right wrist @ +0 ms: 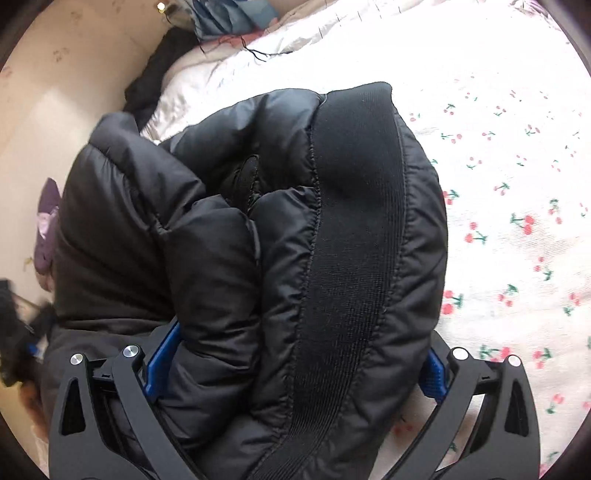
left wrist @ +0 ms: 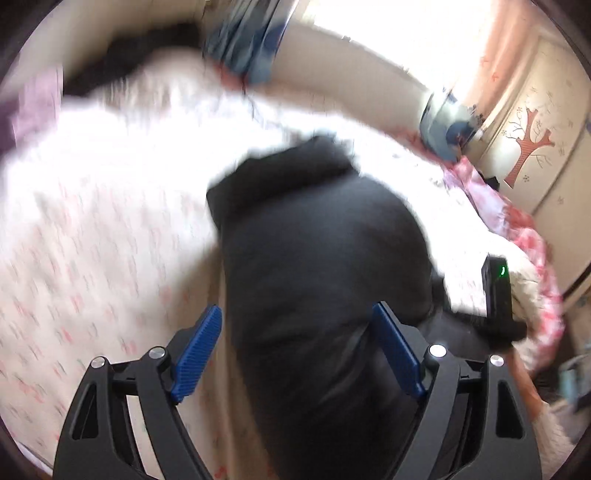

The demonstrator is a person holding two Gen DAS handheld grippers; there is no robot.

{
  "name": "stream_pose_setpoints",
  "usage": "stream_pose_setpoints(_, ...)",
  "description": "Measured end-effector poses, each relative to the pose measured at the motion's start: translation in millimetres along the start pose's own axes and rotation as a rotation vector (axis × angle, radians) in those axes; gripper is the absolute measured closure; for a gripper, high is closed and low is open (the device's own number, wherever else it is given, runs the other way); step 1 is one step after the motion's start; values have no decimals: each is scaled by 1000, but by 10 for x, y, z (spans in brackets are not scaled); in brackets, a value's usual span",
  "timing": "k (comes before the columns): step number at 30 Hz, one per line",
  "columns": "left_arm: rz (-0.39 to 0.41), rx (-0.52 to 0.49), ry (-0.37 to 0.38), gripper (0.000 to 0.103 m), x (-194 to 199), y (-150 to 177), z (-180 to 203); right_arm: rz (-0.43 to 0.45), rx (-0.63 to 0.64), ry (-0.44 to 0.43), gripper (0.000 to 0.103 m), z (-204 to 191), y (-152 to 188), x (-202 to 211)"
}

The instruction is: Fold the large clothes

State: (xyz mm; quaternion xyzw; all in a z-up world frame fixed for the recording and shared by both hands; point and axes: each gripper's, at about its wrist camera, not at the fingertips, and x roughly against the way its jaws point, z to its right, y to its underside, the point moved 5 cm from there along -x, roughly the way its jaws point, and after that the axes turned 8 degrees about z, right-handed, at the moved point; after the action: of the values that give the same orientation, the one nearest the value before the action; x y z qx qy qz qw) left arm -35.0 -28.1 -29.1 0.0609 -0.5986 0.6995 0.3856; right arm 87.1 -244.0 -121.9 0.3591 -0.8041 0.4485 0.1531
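Left tongs [left wrist: 295,354]: jaws spread wide, blue pads [left wrist: 197,352] clear of the fabric; nothing pinched, though the black padded jacket [left wrist: 317,258] lies in the gap between them and runs on ahead. This view is blurred.
Right tongs [right wrist: 295,363]: pinching a thick bundle of the black padded jacket [right wrist: 258,229]; both blue pads [right wrist: 162,362] press into its sides, so the jaws stand wide around the bulk.
Jacket: bunched and folded over itself, filling the space between and ahead of the right tongs; a broad black knit band [right wrist: 351,229] runs lengthwise over its top.
Bed: cherry-print sheet [right wrist: 517,221] under the jacket, showing to the right of the right tongs and to the left of the left tongs [left wrist: 92,221].
Far end: blue patterned cloth [right wrist: 229,14] well ahead of the right tongs, beyond the jacket.
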Motion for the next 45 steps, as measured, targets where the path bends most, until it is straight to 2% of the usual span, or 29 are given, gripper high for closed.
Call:
stream_pose_setpoints(3,64,-97,53,22,-46,-203,364,-26,35,18,6,-55,79,79)
stream_pose_setpoints(5,39,-146,102,22,-214,-264,620,-30,52,29,6,-76,80,135)
stream_pose_setpoints(8,-32,-217,91,22,-417,-127,651,-16,74,67,6,-132,-8,277)
stream_pose_setpoints(9,-47,-251,70,22,-495,-43,667,9,83,88,6,-182,-40,363)
stream_pose_setpoints(13,-38,-333,42,15,-534,162,690,224,186,158,6,-468,-336,844)
stream_pose_setpoints(15,-43,-318,53,15,-552,145,681,255,244,174,6,-634,-438,859)
stream_pose_setpoints(17,-43,-310,63,15,-536,125,682,216,289,235,6,-699,-491,657)
stream_pose_setpoints(19,-41,-314,65,15,-526,132,674,171,311,329,6,-542,-471,372)
stream_pose_setpoints(22,-57,-320,93,15,-541,180,744,99,146,268,6,-198,-349,96)
stream_pose_setpoints(26,-66,-355,82,15,-542,249,774,74,112,269,6,-127,-281,228)
stream_pose_setpoints(28,-66,-370,68,15,-545,258,793,109,137,292,6,-180,-389,482)
stream_pose_setpoints(32,-60,-372,62,14,-537,255,786,218,182,289,6,-192,-662,707)
stream_pose_setpoints(35,-57,-366,60,14,-537,248,777,191,204,310,6,-240,-728,525)
stream_pose_setpoints(37,-54,-366,61,14,-540,250,774,127,223,361,6,-177,-714,117)
stream_pose_setpoints(39,-51,-366,71,14,-535,247,789,75,137,305,6,69,-588,-230)
stream_pose_setpoints(41,-54,-365,79,14,-539,255,803,58,85,271,6,162,-532,-270)
stream_pose_setpoints(45,-56,-394,65,14,-549,287,821,59,101,296,6,116,-525,-68)
